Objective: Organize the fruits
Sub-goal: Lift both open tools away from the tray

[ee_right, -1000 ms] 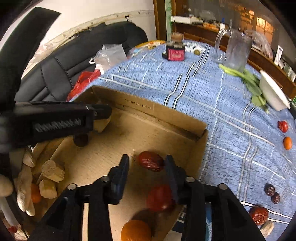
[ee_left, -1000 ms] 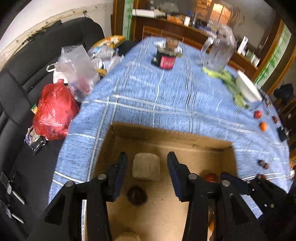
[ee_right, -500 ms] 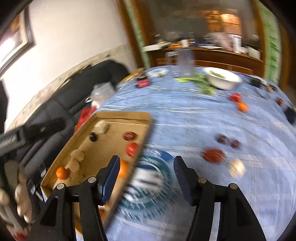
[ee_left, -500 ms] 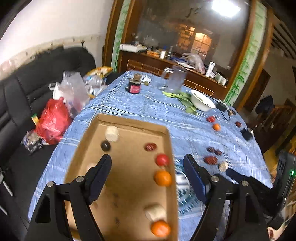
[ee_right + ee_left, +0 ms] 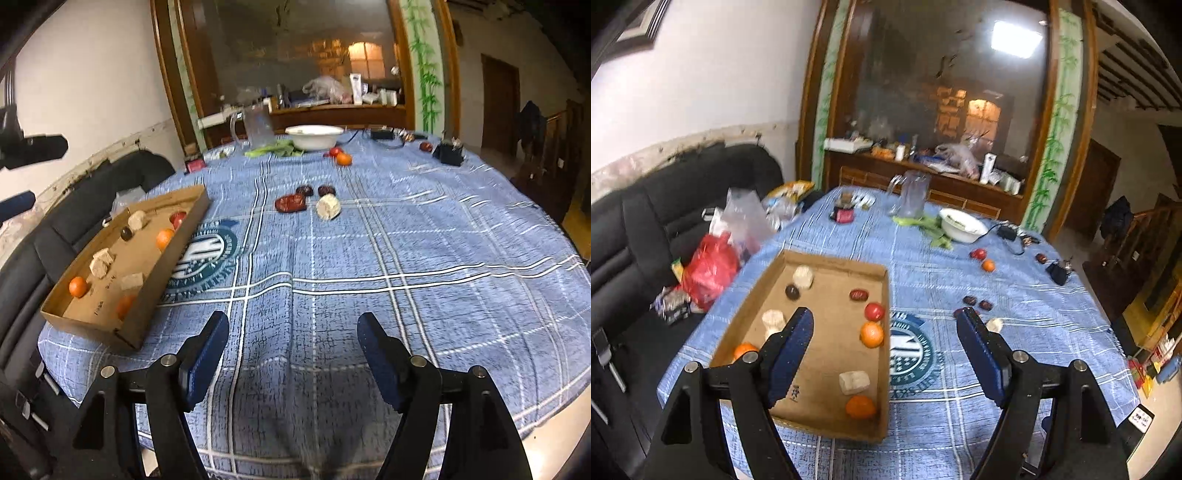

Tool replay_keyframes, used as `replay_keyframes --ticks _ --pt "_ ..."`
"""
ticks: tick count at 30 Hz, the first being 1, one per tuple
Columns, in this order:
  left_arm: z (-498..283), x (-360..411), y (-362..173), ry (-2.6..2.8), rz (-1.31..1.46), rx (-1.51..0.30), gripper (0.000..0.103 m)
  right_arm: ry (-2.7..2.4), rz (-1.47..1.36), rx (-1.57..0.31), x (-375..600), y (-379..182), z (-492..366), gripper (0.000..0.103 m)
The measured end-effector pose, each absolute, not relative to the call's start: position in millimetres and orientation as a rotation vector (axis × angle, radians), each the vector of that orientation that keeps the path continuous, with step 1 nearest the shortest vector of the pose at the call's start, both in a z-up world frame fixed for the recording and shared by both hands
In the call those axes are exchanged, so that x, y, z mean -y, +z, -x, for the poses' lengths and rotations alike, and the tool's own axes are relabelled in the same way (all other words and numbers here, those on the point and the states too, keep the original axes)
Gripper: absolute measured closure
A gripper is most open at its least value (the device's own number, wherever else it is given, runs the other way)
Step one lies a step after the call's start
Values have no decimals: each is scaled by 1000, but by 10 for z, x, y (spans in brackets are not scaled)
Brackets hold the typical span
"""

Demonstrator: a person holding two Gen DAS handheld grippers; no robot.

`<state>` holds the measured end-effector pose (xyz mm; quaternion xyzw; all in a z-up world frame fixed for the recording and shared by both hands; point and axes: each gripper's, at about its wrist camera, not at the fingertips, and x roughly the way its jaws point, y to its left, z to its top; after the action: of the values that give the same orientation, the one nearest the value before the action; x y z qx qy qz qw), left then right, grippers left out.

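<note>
A shallow cardboard box (image 5: 886,354) (image 5: 155,291) lies on the blue checked tablecloth at the left. It holds oranges (image 5: 871,334), a red fruit (image 5: 874,311), dark dates (image 5: 858,294) and pale chunks (image 5: 854,382). Loose fruit lies mid-table: a red date (image 5: 290,202), a pale chunk (image 5: 328,206), two dark pieces (image 5: 316,190), and an orange (image 5: 343,158) farther back. My left gripper (image 5: 884,343) is open and empty, high above the box's near end. My right gripper (image 5: 293,345) is open and empty above the table's near edge.
A white bowl (image 5: 314,134), green leaves (image 5: 273,149), a glass pitcher (image 5: 256,125) and a small red jar (image 5: 844,214) stand at the far side. A black sofa (image 5: 639,229) with red and clear bags (image 5: 709,266) is left of the table. Black cables and adapters (image 5: 448,153) lie far right.
Both grippers have pulled up and back from inside the box and opened wider. The right gripper has swung right to face the table's middle.
</note>
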<state>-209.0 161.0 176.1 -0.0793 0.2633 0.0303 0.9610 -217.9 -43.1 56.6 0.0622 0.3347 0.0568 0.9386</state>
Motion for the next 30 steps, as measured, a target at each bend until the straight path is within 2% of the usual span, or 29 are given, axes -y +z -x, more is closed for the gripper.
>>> replay_keyframes --ticks 3,8,9,11,20,30 --pt "2174 -1428 1970 48 39 -463 23 94 -85 -633 411 608 2311 19" --pt "2316 -1184 2103 13 -82 -410 22 145 -44 -632 307 608 2336 19" --pt "2348 -1174 2094 15 -82 -403 17 151 -39 -636 289 598 2331 19" --pt "2424 -1173 2038 14 -53 -390 14 170 -24 -653 255 543 2326 19" --pt "2413 -1029 1658 43 -14 -461 13 132 -49 -678 536 404 2326 19" --pt "2383 -889 1479 50 -31 -477 13 108 -82 -712 724 322 2291 18"
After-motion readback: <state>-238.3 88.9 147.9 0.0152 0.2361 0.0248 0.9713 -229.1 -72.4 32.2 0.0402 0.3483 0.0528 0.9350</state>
